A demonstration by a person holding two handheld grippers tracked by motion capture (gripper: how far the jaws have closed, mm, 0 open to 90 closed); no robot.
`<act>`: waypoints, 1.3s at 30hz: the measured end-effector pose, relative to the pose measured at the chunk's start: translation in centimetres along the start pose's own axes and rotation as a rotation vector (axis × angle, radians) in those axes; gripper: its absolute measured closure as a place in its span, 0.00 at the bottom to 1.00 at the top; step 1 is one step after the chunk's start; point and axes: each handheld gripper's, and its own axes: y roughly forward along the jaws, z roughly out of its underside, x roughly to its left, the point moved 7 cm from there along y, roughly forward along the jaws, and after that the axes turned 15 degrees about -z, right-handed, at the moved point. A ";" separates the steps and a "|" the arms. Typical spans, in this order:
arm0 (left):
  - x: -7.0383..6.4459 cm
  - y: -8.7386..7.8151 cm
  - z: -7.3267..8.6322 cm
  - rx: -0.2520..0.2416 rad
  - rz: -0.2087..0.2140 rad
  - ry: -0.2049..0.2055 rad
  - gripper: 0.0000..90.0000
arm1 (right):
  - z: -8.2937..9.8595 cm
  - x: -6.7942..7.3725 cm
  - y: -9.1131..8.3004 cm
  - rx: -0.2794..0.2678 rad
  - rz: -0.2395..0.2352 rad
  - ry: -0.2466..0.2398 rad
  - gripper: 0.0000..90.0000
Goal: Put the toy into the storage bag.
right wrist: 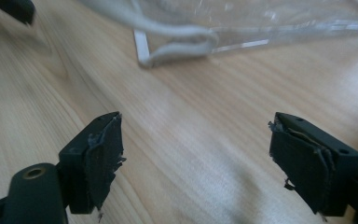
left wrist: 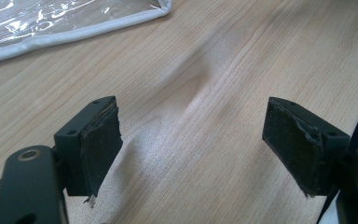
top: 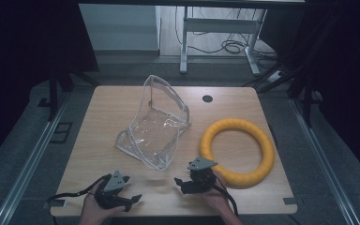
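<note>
A clear plastic bag (top: 154,124) with white trim sits half upright at the middle of the wooden table (top: 108,103). A yellow foam ring (top: 238,151) lies flat to its right. My left gripper (top: 132,189) rests near the front edge, open, with bare wood between its jaws (left wrist: 193,140); the bag's trimmed edge (left wrist: 74,32) lies ahead of it. My right gripper (top: 179,184) sits beside the ring's near left side, open and empty (right wrist: 196,154), facing the bag's corner (right wrist: 182,46).
A dark cable hole (top: 207,98) marks the table's far side. Beyond the table stand a white desk frame (top: 215,28) and loose cables (top: 232,47) on the floor. The left gripper's jaw tip (right wrist: 14,9) shows in the right gripper view.
</note>
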 end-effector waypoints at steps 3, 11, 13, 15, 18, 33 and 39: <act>0.0 0.0 0.0 0.000 -0.002 0.000 0.21 | -0.3 0.0 -0.5 -0.031 -0.005 0.004 0.21; 0.1 -0.2 -0.1 -0.006 -0.004 -0.004 0.21 | -0.8 0.3 -1.1 -0.080 -0.048 0.012 0.24; 0.1 -0.1 0.0 -0.004 -0.004 -0.002 0.21 | -0.8 0.3 -1.1 -0.072 -0.048 0.006 0.24; 0.1 -0.1 -0.1 -0.004 -0.003 -0.003 0.21 | -0.7 0.3 -1.0 -0.065 -0.057 0.004 0.24; 0.1 -0.1 -0.1 -0.004 -0.002 -0.004 0.21 | -0.7 0.3 -1.2 -0.068 -0.065 0.001 0.26; 0.2 -0.3 -0.3 -0.010 0.006 -0.020 0.21 | -1.7 -0.2 -3.3 -0.070 -0.069 -0.032 0.25; 0.3 -0.3 -0.4 -0.010 0.007 -0.028 0.21 | -2.2 -0.5 -4.5 -0.039 -0.097 -0.035 0.27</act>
